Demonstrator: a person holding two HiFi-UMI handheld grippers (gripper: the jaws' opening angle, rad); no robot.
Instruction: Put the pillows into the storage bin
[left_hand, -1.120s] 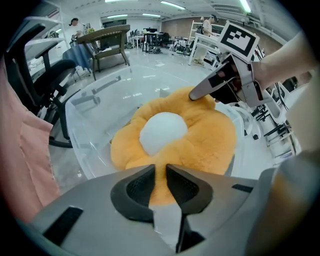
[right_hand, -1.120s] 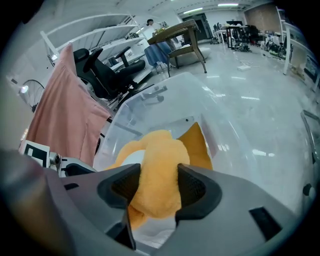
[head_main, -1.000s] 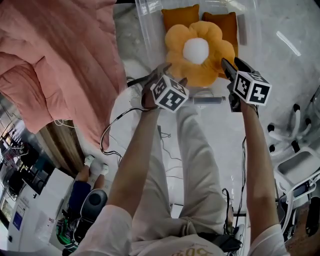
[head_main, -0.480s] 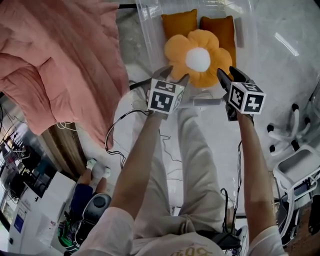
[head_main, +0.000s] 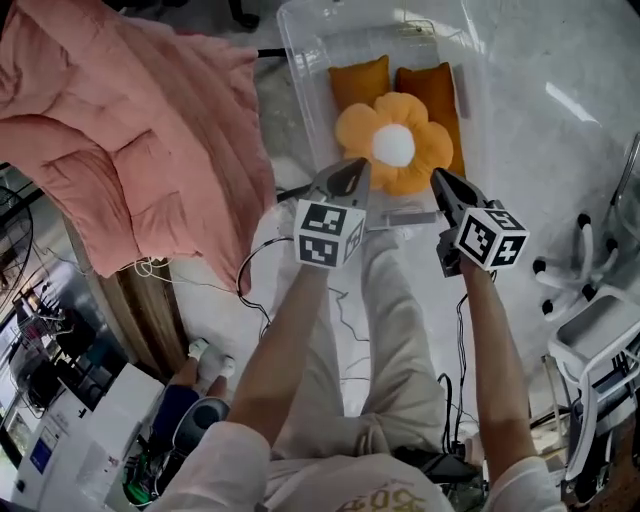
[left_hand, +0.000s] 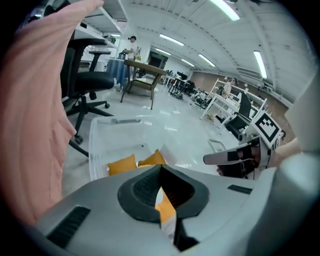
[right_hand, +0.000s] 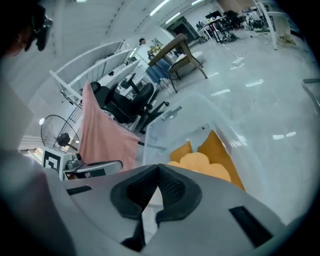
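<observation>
A: How is the light?
B: Bright, even. Ceiling strip lights (left_hand: 223, 9) glare on the glossy floor (head_main: 572, 100) right of the clear storage bin (head_main: 300, 90); shadows are soft.
A: Sharpness?
B: Crisp at the bin; both gripper views curve and darken at their edges.

Clear plastic storage bin (head_main: 296, 62) sits open-topped on the floor, far centre. Inside at the far end, flat & side by side: left square pillow (head_main: 360, 82) & right square pillow (head_main: 432, 85), both orange. Flower pillow (head_main: 395, 146), orange petals w/ white centre, lies on top, overlapping their near edges.
</observation>
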